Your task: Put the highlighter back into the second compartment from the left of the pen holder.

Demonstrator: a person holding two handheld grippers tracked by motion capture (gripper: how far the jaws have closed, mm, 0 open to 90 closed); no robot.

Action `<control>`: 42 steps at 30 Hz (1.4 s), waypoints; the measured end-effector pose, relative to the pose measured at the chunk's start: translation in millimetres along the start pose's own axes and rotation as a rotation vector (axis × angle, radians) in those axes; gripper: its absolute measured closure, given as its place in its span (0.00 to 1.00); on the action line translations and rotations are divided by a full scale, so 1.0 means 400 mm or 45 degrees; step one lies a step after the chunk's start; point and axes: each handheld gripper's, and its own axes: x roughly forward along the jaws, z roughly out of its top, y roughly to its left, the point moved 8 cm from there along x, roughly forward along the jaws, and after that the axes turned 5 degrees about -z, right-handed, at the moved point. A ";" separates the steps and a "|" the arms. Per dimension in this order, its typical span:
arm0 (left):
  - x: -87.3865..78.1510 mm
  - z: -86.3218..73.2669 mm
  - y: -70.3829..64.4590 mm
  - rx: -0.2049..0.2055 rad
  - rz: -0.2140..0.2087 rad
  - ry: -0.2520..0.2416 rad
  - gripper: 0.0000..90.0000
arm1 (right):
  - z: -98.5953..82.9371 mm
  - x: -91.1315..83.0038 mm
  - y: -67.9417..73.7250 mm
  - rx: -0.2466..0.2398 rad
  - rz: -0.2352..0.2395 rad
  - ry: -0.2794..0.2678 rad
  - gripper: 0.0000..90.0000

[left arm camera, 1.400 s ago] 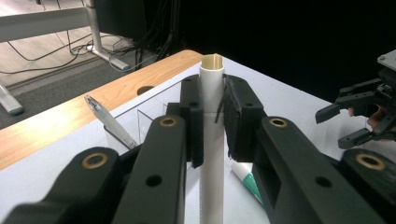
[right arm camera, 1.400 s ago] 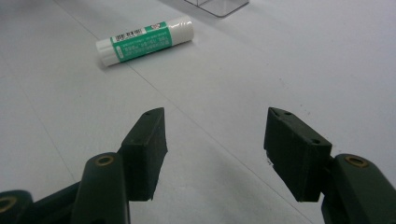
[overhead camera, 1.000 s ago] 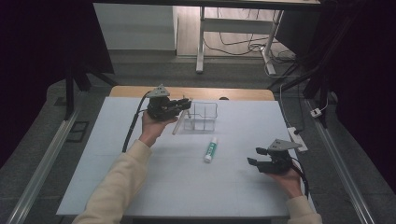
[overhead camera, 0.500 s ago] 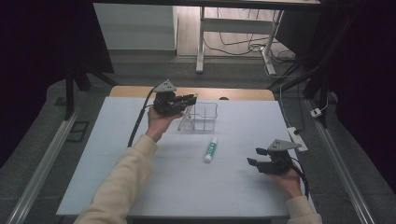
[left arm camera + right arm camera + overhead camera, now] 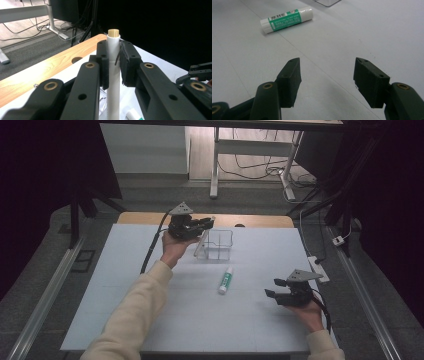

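Note:
My left gripper (image 5: 207, 224) (image 5: 114, 53) is shut on a long white tube (image 5: 113, 75) with a tan tip. It holds the tube slanted (image 5: 202, 243) at the left edge of a clear plastic box (image 5: 223, 251) at the table's far middle. The tube's lower end is hidden in the left gripper view. A green and white glue stick (image 5: 226, 280) (image 5: 287, 20) lies flat on the table in front of the box. My right gripper (image 5: 272, 288) (image 5: 327, 82) hovers open near the front right, with nothing between its jaws, to the right of the glue stick.
The white table top (image 5: 150, 320) has a wooden strip with a round hole (image 5: 76, 59) along its far edge. A white power strip (image 5: 318, 268) lies at the right edge. Desk legs and cables (image 5: 250, 167) stand on the floor beyond.
My left gripper has risen and shifted a little right and farther back with the white tube in it. The right gripper and the glue stick have stayed put.

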 end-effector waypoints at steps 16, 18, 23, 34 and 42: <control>0.037 0.021 0.014 -0.003 0.027 0.011 0.87 | 0.001 -0.002 -0.003 0.005 -0.003 -0.005 0.43; 0.042 0.024 0.018 -0.004 0.033 0.015 0.87 | 0.001 -0.002 -0.003 0.006 -0.001 -0.005 0.43; 0.061 0.036 0.022 -0.001 0.040 0.016 0.87 | 0.002 -0.003 -0.002 0.002 -0.004 -0.004 0.43; 0.114 0.067 0.046 -0.013 0.070 0.002 0.87 | 0.003 -0.003 -0.002 0.008 0.000 -0.008 0.43; 0.150 0.087 0.068 -0.011 0.093 -0.021 0.87 | 0.002 -0.006 -0.008 0.022 -0.002 -0.016 0.43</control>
